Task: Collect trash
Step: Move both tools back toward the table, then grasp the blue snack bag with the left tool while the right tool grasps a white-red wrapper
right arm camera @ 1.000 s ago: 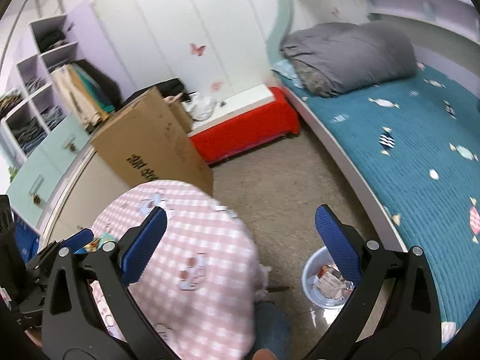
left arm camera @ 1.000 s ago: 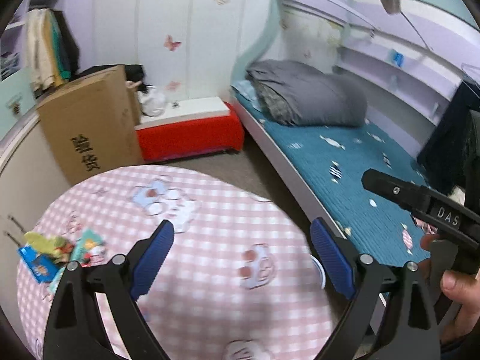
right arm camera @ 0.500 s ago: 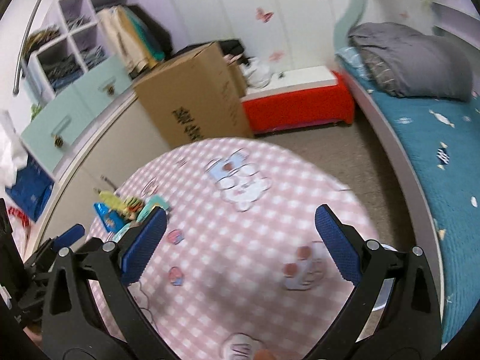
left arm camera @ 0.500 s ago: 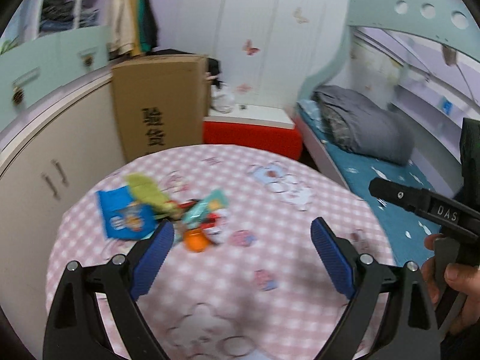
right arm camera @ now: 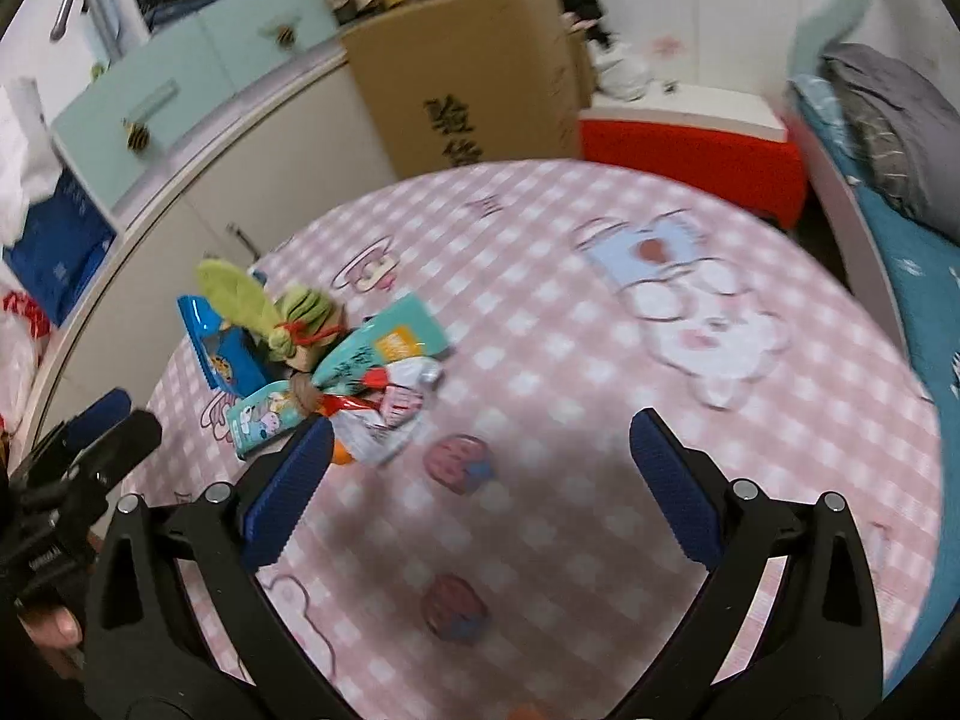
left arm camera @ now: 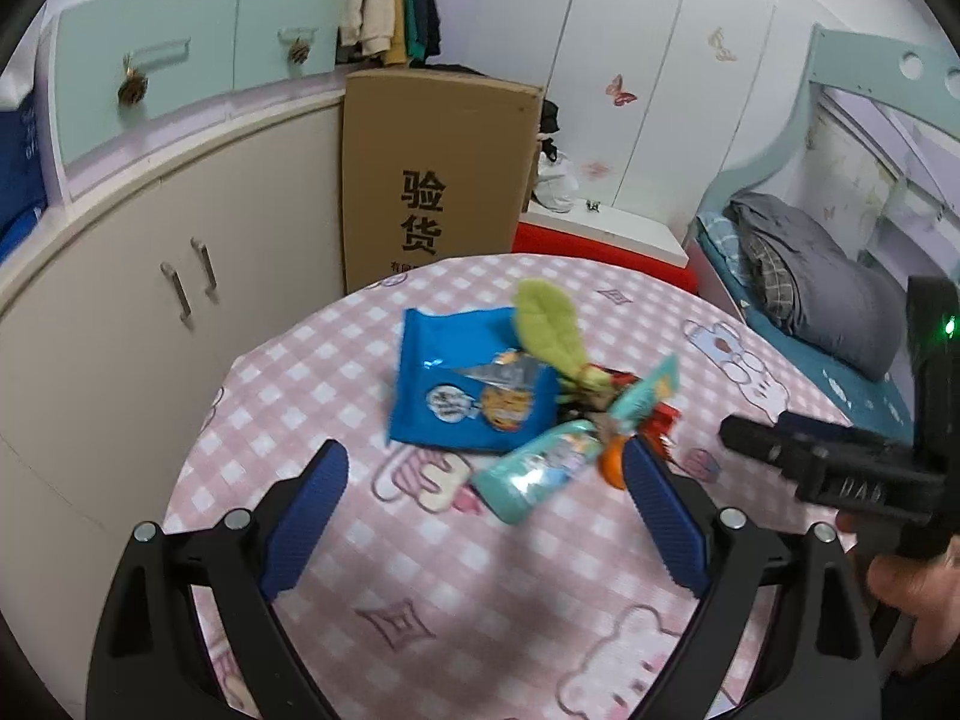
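Observation:
A heap of snack wrappers lies on the round table with the pink checked cloth [left arm camera: 480,588] [right arm camera: 600,312]. It holds a blue packet [left arm camera: 468,390] [right arm camera: 222,354], a green leaf-shaped wrapper [left arm camera: 549,324] [right arm camera: 240,300], teal packets [left arm camera: 540,468] [right arm camera: 378,345], a white pouch [right arm camera: 390,414] and an orange bit [left arm camera: 612,465]. My left gripper [left arm camera: 483,516] is open just short of the heap, with nothing between its fingers. My right gripper [right arm camera: 480,480] is open to the right of the heap, also empty.
A tall cardboard box [left arm camera: 432,180] [right arm camera: 480,72] stands behind the table against cream cabinets [left arm camera: 150,252]. A red bench [right arm camera: 690,144] and a bed with a grey duvet [left arm camera: 822,288] lie to the right. The other gripper's body [left arm camera: 840,468] and a hand [left arm camera: 918,594] show at right.
Both views have swung left from the bed and floor bin to the table. The wrapper heap has come from the left edge to just ahead of my left gripper. Both grippers stay open.

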A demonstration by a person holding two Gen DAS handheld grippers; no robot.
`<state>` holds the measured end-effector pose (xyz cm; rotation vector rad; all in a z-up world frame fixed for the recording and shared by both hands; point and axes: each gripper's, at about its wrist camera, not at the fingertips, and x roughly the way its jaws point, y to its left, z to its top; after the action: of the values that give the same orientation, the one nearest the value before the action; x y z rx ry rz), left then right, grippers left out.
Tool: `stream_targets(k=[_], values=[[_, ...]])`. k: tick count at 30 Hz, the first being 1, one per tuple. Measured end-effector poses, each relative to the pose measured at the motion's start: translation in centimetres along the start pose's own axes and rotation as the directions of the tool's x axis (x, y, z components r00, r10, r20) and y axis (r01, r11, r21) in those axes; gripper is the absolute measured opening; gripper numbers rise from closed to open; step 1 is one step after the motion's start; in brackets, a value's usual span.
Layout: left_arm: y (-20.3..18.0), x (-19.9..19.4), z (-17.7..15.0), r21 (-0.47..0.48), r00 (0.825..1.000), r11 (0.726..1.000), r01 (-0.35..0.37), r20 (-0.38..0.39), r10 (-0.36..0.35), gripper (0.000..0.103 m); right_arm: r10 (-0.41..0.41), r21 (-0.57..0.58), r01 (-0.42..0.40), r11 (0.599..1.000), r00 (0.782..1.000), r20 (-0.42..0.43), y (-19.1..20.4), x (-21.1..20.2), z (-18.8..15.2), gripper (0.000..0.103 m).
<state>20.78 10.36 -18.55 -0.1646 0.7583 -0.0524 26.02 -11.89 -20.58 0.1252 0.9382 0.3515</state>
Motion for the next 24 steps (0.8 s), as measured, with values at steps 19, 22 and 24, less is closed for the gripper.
stream_targets(k=[19,22,24], values=[[0.6,6.8,1.4,0.005,0.995,0.998,0.067,-0.074,-0.066,0.058,0.107,-0.024,-0.107,0.994,0.994,-0.005,1.0,1.5,-0.2,0.026],[1.0,6.5,1.1,-0.009,0.994,0.997,0.071,-0.078,-0.072,0.047,0.109,-0.01,-0.109,0.994,0.994,0.014,0.2,0.4,-0.3,0.026],[1.5,6.2,0.7,-0.025,0.994,0.997,0.077,-0.077,-0.079,0.043,0.108,-0.001,-0.108,0.994,0.994,0.022,-0.3,-0.2,-0.4,0.026]])
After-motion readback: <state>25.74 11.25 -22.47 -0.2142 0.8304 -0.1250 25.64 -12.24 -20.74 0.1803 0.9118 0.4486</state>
